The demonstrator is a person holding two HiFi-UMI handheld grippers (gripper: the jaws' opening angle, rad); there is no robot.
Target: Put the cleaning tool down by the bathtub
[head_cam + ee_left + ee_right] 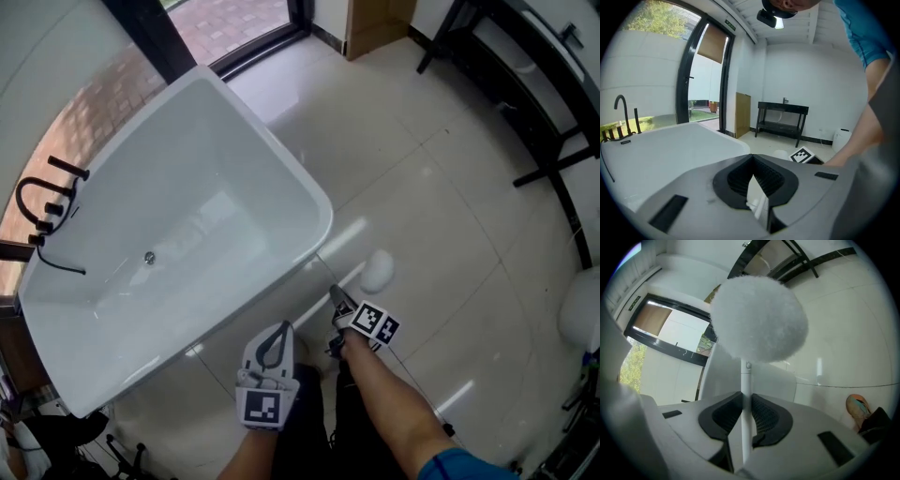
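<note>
Pinching the thin white rod of the cleaning tool [759, 319], my right gripper [746, 401] has its ribbed black pads closed on the shaft from both sides. The rod runs straight up the middle between them. Beyond my fingertips sits the tool's round, fluffy white head. From the head view, that head lies low over the glossy pale floor tiles [450, 216], near the outer wall of the smooth white bathtub [309, 202]; contact with the floor cannot be confirmed. My left gripper [752, 173] has its pads pressed together on nothing. It is held beside the right one and points toward the tub. My bare right forearm reaches in from the lower right.
</note>
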